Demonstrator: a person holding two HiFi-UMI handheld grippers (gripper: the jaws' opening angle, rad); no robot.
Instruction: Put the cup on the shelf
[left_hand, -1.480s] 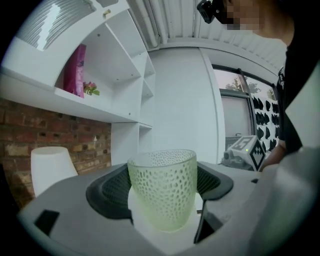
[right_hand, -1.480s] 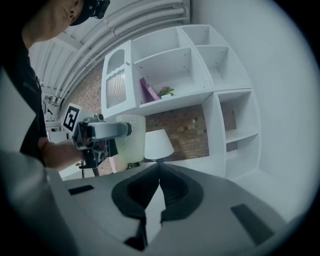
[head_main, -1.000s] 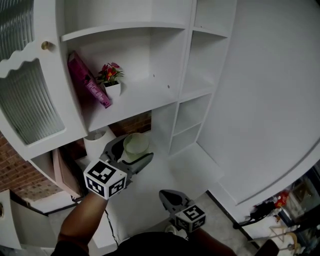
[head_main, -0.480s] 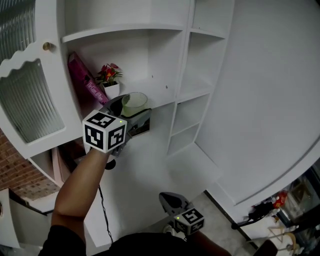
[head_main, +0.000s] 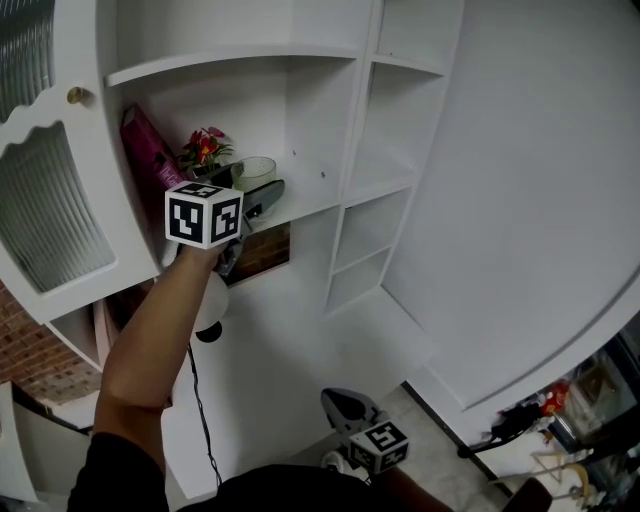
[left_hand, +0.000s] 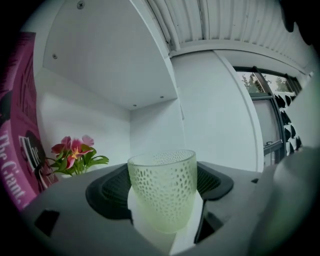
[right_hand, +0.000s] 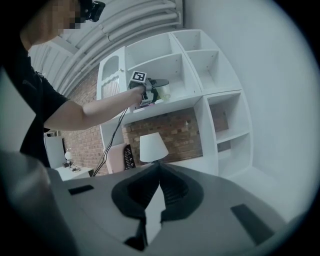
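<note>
While the left gripper (head_main: 257, 193) clamps the cup (left_hand: 162, 190) (dimpled, its view shows), the right gripper (right_hand: 158, 175) is closed.

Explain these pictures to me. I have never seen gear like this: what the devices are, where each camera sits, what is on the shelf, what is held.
There is no robot here: a person holds a hand tool with two jaws in each hand. The marked cubes are part of those tools. One picture comes from a camera on the person's head, looking down; the other two come from cameras riding on the tools. The left gripper has its jaws shut on a pale green dimpled cup, raised to the white shelf; whether it rests there cannot be told. On that shelf are a pot of flowers and a leaning pink book. The right gripper is low, jaws together, empty.
</note>
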